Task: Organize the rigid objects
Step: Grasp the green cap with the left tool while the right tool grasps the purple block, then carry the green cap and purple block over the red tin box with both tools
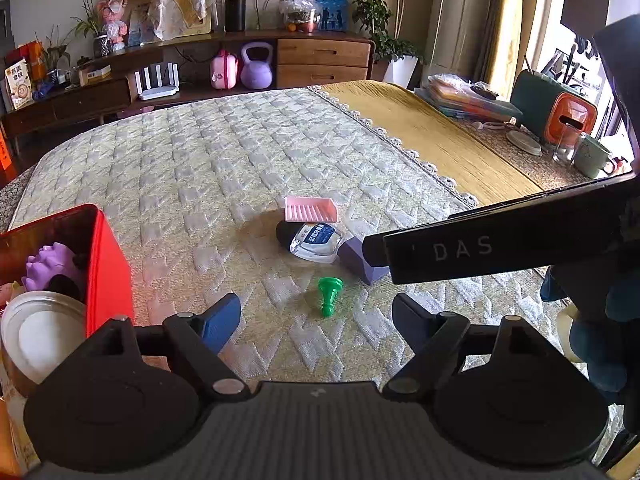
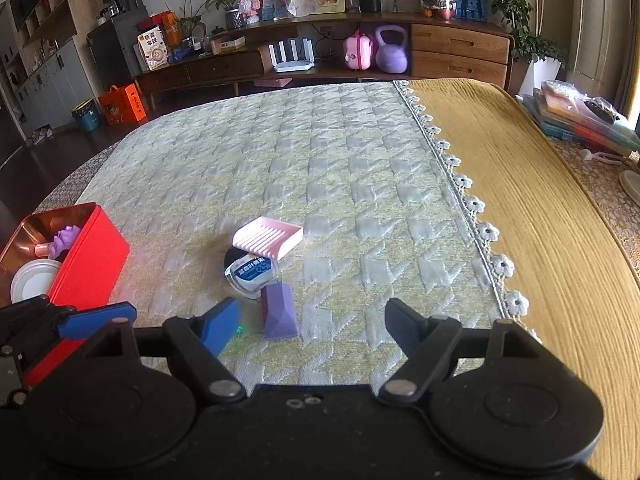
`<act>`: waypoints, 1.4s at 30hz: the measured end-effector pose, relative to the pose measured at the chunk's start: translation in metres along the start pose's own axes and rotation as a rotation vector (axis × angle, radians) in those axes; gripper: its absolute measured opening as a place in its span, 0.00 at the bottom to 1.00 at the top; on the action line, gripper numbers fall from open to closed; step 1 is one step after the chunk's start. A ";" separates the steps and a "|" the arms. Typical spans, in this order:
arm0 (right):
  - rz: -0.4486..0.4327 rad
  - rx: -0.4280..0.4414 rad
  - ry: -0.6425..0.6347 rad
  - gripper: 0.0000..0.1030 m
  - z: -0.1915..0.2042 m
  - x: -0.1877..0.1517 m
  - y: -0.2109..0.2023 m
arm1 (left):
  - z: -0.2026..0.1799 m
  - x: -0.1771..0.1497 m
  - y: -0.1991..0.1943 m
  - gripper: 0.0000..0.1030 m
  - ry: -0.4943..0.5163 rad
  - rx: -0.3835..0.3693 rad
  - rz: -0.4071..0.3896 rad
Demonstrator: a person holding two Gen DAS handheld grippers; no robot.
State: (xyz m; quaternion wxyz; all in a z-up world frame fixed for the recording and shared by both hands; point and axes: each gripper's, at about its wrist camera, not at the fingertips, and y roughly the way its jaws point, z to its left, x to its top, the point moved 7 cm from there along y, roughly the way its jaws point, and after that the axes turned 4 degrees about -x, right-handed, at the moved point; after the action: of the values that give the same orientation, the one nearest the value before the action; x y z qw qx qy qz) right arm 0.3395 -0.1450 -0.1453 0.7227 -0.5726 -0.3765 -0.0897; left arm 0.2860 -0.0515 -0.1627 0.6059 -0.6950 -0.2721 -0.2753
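Observation:
On the quilted cloth (image 1: 208, 168) lies a small cluster. It holds a pink ridged tray (image 1: 310, 209), a clear bottle (image 1: 316, 240) with a blue label and black cap, a purple faceted block (image 1: 354, 258) and a green pawn-shaped piece (image 1: 330, 294). My left gripper (image 1: 316, 316) is open, with the green piece just ahead between its fingers, untouched. My right gripper (image 2: 314, 314) is open too. The purple block (image 2: 280, 314) stands between its fingers, nearer the blue one, with no pad pressing it. In the left wrist view, a black finger (image 1: 480, 248) of the right gripper covers part of the block.
An open red tin (image 1: 110, 272) stands at the left and holds a purple spiky toy (image 1: 50, 266) and a white round lid (image 1: 40, 332). A yellow cloth (image 2: 540, 208) covers the right side. Beyond it are stacked books (image 2: 580, 120), a mug (image 1: 592, 158) and a glass (image 1: 566, 148).

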 end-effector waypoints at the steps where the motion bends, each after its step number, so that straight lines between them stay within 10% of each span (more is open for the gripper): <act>1: 0.004 0.006 -0.008 0.74 0.001 0.000 0.003 | 0.000 0.000 0.003 0.81 -0.001 0.000 0.004; 8: 0.028 0.030 -0.025 0.53 0.008 0.000 0.017 | -0.002 0.000 0.017 0.80 0.026 0.014 0.007; 16: 0.044 0.049 -0.050 0.35 0.017 0.000 0.026 | -0.011 -0.003 0.027 0.39 0.074 -0.009 0.024; 21: 0.034 0.044 -0.055 0.21 0.016 0.001 0.028 | -0.014 -0.001 0.032 0.30 0.094 -0.011 0.026; 27: 0.016 0.041 -0.031 0.19 0.007 0.000 0.024 | -0.014 0.002 0.035 0.13 0.088 -0.020 0.028; 42: -0.029 0.078 0.076 0.19 -0.003 -0.019 -0.024 | -0.013 0.009 0.011 0.12 0.055 -0.048 0.015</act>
State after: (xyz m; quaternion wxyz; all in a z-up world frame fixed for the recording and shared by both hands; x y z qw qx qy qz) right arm 0.3146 -0.1615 -0.1394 0.7569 -0.5347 -0.3601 -0.1072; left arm 0.2993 -0.0650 -0.1625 0.5984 -0.7034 -0.2436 -0.2962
